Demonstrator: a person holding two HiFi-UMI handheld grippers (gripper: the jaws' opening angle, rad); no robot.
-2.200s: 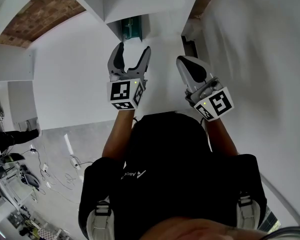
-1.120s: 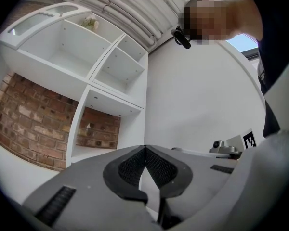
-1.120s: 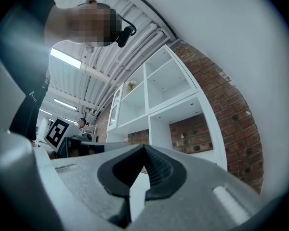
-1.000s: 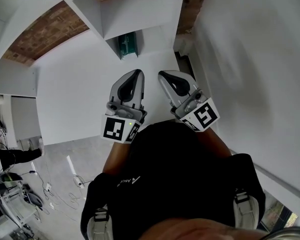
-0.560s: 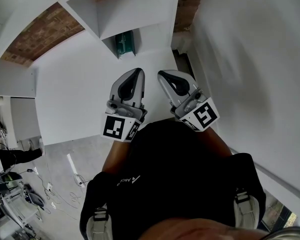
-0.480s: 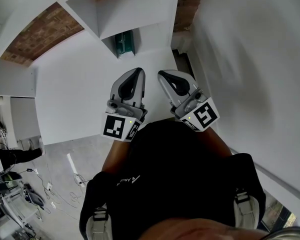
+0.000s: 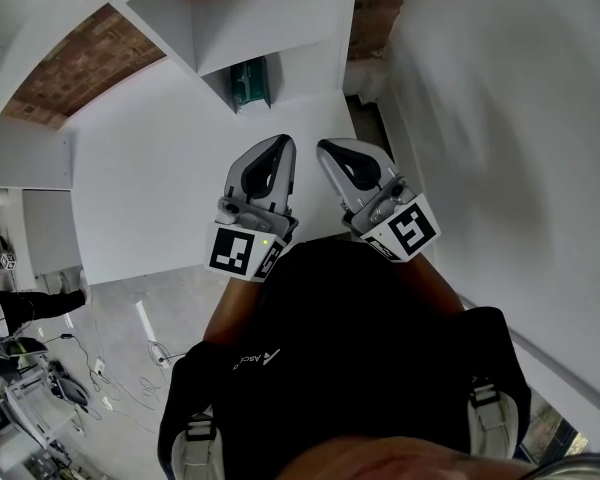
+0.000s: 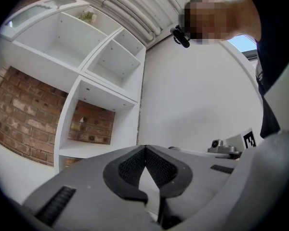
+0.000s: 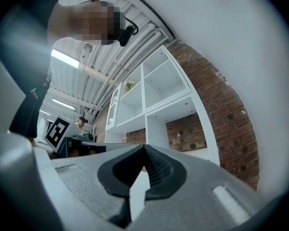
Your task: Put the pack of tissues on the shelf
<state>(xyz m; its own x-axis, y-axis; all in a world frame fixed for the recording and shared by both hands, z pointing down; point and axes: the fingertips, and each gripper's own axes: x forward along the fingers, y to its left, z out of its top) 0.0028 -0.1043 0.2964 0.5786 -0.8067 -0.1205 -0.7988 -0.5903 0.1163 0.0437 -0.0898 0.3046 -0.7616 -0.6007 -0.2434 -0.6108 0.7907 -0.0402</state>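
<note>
Change: the left gripper [image 7: 278, 142] had its jaws spread up near the shelf [image 7: 270, 18] a couple of seconds ago. Now they've snapped closed and it has dropped back toward the chest.
Left jaws: pressed together tip to tip in the left gripper view [image 8: 145, 150], with nothing between them.
Right jaws: the right gripper [image 7: 326, 149] is closed too and holds nothing, which its own view confirms [image 9: 144, 149].
Pose: both grippers sit side by side just in front of the person's black shirt [image 7: 330, 358], pointing at the shelf.
Pack of tissues: the teal pack [image 7: 248, 81] sits inside a lower compartment of the shelf. It is well apart from both grippers and nothing touches it.
Meaning for the task: the pack looks delivered and let go, so my call is that the placing is finished and the hands are pulling back to rest.
Writing on the shirt: pale lettering starts "Asc", and the rest is lost in a fold.
Markers: the black-and-white square markers [image 7: 408, 230] on the gripper cubes are patterns only, with no words.
Print on the pack: too small to read from here.
</note>
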